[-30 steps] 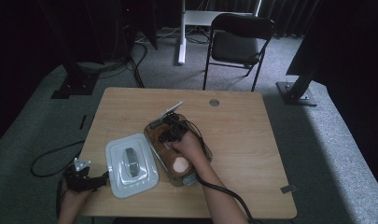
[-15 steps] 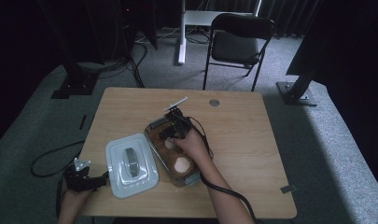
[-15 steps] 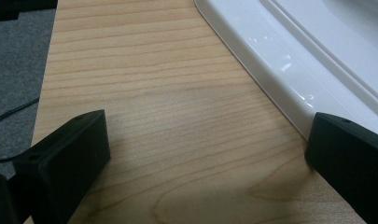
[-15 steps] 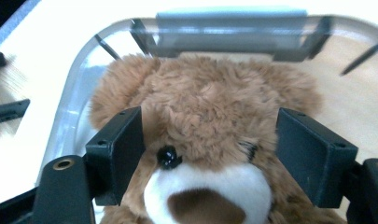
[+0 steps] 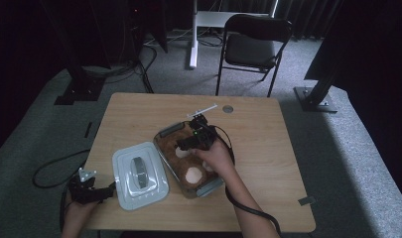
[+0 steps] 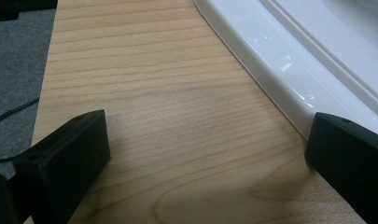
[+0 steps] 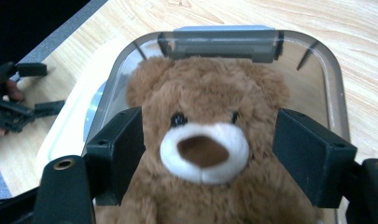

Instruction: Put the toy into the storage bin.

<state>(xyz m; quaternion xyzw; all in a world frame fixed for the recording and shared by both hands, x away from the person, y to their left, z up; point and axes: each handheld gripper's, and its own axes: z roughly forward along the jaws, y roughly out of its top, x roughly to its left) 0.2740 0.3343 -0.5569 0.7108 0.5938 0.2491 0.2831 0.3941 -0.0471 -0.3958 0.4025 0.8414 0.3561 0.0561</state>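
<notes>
while your right gripper (image 7: 203, 154) hovers over the teddy bear (image 7: 203, 154) at the centre of the frame, its jaws stand apart on either side of the bear's head, having just been opening, pads off the fur. the bear lies in the clear container (image 5: 208, 184) mid-table. at lower left, your left gripper (image 5: 109, 191) rests open on the table (image 6: 168, 116), just beside the white lid (image 5: 139, 173).

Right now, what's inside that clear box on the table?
A brown teddy bear lies face up in the clear box; the bear hides the box floor beneath it.
</notes>
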